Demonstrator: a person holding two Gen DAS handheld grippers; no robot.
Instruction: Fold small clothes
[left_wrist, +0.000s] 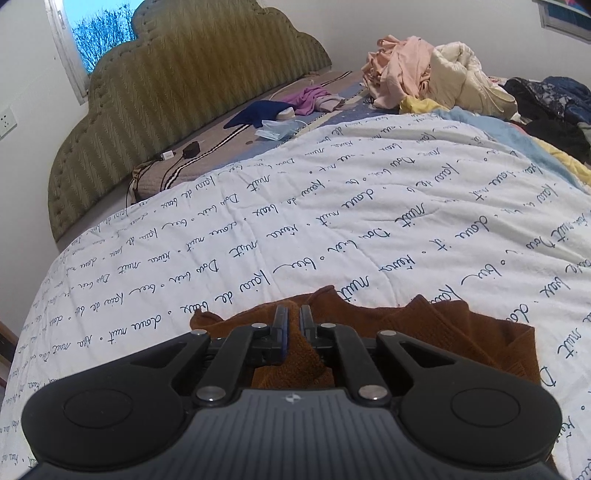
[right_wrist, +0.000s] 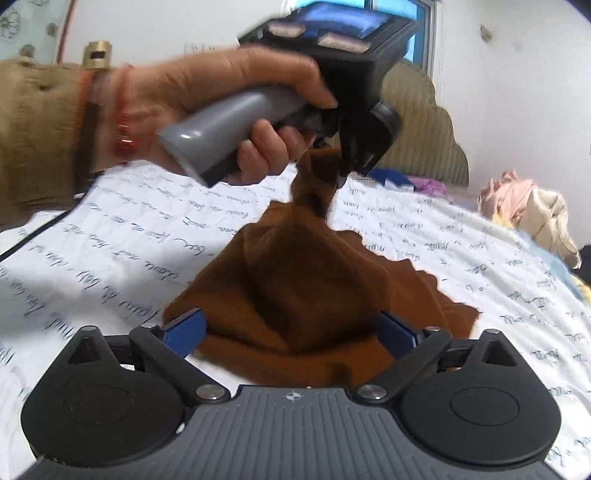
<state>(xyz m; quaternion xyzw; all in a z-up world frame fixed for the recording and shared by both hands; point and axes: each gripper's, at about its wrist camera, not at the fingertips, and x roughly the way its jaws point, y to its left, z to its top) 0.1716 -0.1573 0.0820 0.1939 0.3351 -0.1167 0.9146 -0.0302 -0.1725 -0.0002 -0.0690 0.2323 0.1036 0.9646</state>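
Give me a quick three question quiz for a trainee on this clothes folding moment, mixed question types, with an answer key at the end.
1. True or false: the left gripper is shut on the brown garment.
2. How do the right gripper's jaws stand? A) open wide B) clamped on the quilt C) shut on nothing
3. Fill in: the garment's lower part rests on the white ____ with script lettering.

Key: 1 true, it lifts a bunched part. 2 A, fingers either side of the garment. 3 quilt.
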